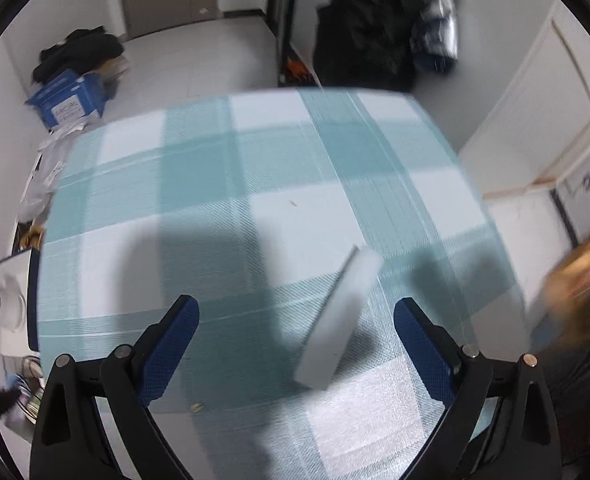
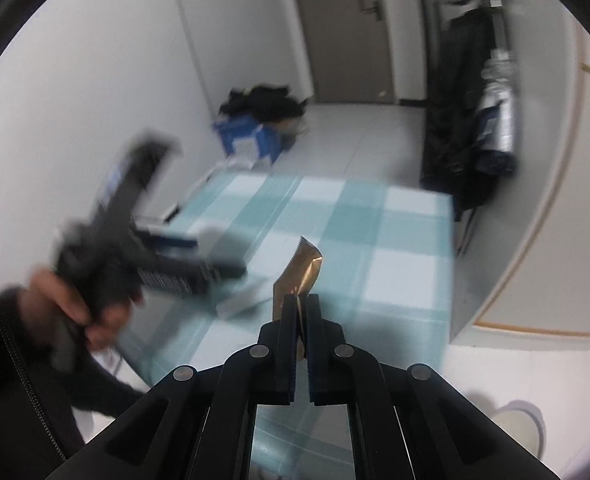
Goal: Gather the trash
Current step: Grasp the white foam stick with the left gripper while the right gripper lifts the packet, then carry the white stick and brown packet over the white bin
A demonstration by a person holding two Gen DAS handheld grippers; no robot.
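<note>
A white sponge-like block (image 1: 337, 318) lies on the teal checked tablecloth (image 1: 231, 184), between the fingers of my left gripper (image 1: 295, 324), which is open and above the table. The block shows blurred in the right wrist view (image 2: 237, 300). My right gripper (image 2: 302, 304) is shut on a gold-brown wrapper (image 2: 297, 272) with a serrated top edge, held above the table's near side. The left gripper (image 2: 215, 268) appears blurred at left in the right wrist view, held by a hand. A blurred gold shape (image 1: 579, 276) at the right edge of the left wrist view may be the wrapper.
Small crumbs (image 1: 196, 407) lie on the cloth. A blue box (image 1: 69, 98) with dark clothes sits on the floor beyond the table. A dark coat (image 2: 459, 120) hangs at the far right. Cluttered items (image 1: 3, 304) stand left of the table. A white bin rim (image 2: 515, 428) shows at lower right.
</note>
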